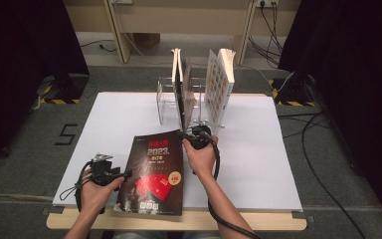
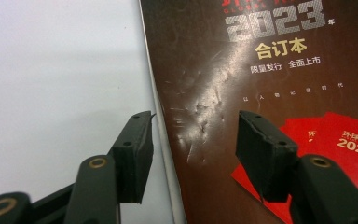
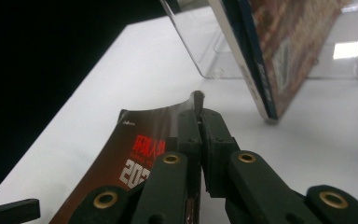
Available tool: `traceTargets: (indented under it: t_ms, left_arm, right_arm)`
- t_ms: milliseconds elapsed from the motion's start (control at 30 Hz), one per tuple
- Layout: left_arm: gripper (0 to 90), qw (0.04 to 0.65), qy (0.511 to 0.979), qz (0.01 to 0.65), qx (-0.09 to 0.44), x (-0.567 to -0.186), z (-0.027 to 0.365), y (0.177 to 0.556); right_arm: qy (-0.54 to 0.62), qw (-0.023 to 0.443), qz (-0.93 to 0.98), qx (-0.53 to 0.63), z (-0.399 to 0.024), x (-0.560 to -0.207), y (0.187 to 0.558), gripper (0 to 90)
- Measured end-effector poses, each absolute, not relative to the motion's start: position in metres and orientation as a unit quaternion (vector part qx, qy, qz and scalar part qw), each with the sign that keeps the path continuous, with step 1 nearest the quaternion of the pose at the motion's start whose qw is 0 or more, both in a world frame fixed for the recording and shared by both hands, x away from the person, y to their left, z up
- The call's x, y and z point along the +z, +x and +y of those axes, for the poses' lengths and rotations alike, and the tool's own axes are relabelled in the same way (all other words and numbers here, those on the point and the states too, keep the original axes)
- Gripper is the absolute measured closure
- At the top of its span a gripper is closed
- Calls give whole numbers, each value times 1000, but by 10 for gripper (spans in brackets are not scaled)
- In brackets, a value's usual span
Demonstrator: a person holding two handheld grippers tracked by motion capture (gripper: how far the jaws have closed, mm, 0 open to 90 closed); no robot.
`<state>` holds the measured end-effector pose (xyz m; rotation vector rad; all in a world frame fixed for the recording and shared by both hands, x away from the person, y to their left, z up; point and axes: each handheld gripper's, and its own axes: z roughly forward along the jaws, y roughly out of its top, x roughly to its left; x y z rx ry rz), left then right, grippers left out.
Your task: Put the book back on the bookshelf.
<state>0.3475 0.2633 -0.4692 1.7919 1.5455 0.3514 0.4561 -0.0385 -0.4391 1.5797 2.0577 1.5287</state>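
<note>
**Dark glossy magazine — lift toward the rack**

Dark magazine (image 1: pixel 154 172), cover up, on the white table sheet (image 1: pixel 258 164) just in front of the clear acrylic book rack (image 1: pixel 166 102), which holds several upright books (image 1: pixel 219 84). Right gripper (image 3: pixel 199 116) — jaws pinched on the magazine's far corner, nearest the rack. Left gripper (image 2: pixel 193 149): jaws apart, straddling the near left edge, pads not pressing. Step judged: raising the magazine to shelve it. Next calls for tipping it upright and aiming at a free slot.

Bare forearms, no sleeves; black fingers (image 2: pixel 133 156) w/ brass rivets, black looped cables.
</note>
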Motion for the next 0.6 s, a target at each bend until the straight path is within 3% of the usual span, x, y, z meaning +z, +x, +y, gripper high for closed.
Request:
traceTargets:
  t_ms: [600]
  left_arm:
    - [386, 382, 689, 600, 143, -462, 262, 345]
  right_arm:
    - [464, 114, 671, 567, -35, -400, 438, 878]
